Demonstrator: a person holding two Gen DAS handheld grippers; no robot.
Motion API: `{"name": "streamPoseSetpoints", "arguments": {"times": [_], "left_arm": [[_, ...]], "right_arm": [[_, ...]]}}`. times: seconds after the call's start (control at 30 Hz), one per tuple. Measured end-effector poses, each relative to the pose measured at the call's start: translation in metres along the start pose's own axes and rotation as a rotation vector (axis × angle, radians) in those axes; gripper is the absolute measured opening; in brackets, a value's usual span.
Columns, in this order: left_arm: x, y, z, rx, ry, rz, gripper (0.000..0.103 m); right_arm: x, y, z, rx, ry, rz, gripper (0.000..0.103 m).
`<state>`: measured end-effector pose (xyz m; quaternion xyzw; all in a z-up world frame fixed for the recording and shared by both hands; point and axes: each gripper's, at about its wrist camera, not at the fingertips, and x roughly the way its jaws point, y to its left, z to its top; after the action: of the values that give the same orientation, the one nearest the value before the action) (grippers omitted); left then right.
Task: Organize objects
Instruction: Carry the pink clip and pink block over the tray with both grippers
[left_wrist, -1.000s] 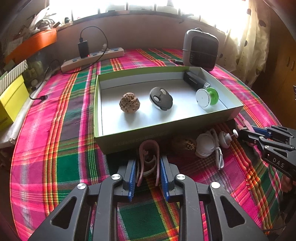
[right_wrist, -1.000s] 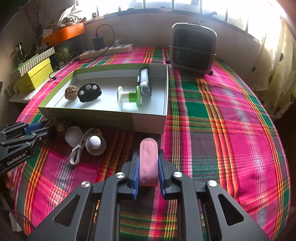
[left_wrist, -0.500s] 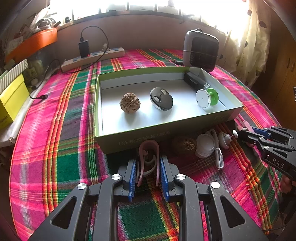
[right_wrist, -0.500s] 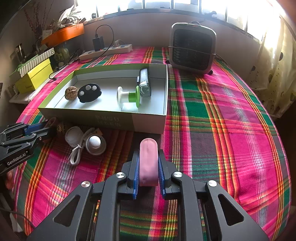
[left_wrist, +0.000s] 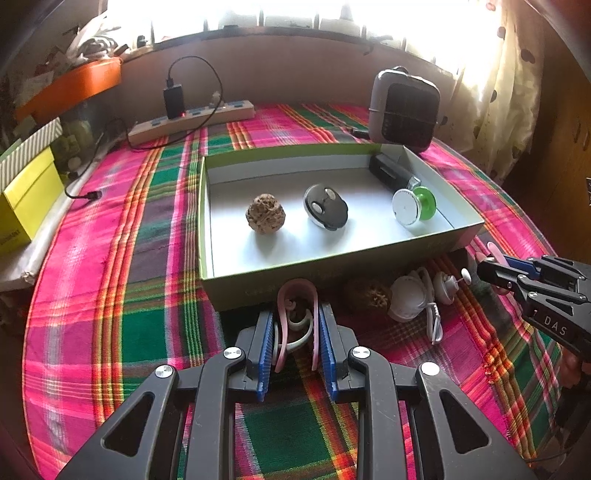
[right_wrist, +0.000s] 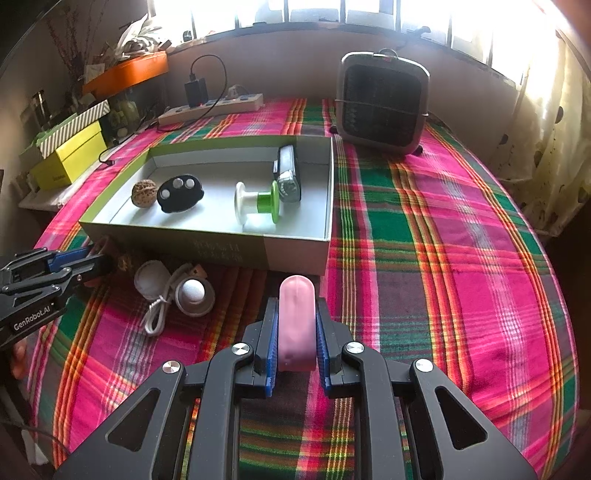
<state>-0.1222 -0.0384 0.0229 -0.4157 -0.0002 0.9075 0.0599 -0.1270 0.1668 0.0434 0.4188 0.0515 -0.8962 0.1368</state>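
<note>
My left gripper (left_wrist: 297, 321) is shut on a pink and white clip-like hook (left_wrist: 297, 317), just in front of the green box's (left_wrist: 332, 277) near wall. My right gripper (right_wrist: 296, 325) is shut on a pink rounded case (right_wrist: 296, 325), near the box's (right_wrist: 295, 254) front right corner. The box holds a walnut (left_wrist: 265, 213), a black key fob (left_wrist: 325, 206), a white and green spool (left_wrist: 413, 205) and a dark rectangular device (left_wrist: 391, 171). On the cloth in front lie a second walnut (left_wrist: 369, 295), a white round charger with cable (left_wrist: 410, 299) and a small white round piece (left_wrist: 445, 287).
A grey fan heater (right_wrist: 382, 107) stands behind the box at right. A power strip with a plugged charger (left_wrist: 192, 120) lies at the back. Yellow and striped boxes (left_wrist: 26, 192) sit at the left table edge. A curtain (right_wrist: 554, 129) hangs at right.
</note>
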Motion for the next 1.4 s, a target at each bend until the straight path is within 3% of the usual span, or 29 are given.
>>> {"name": "streamPoseSetpoints", "arguments": {"times": [0.67,1.17,1.4], "left_arm": [[-0.022,0.003,0.036,0.005,-0.084,-0.009,0.021],[0.011,0.011,0.079,-0.003,-0.07,-0.036,0.021],[0.034,0.015,0.095,-0.012,-0.051,-0.04,0.021]], "right_arm": [[-0.015,0.006,0.028,0.004,-0.061,0.021,0.019],[0.01,0.024,0.08,-0.022,-0.079,0.086,0.019],[0.037,0.029,0.1,-0.01,-0.046,0.102,0.019]]}}
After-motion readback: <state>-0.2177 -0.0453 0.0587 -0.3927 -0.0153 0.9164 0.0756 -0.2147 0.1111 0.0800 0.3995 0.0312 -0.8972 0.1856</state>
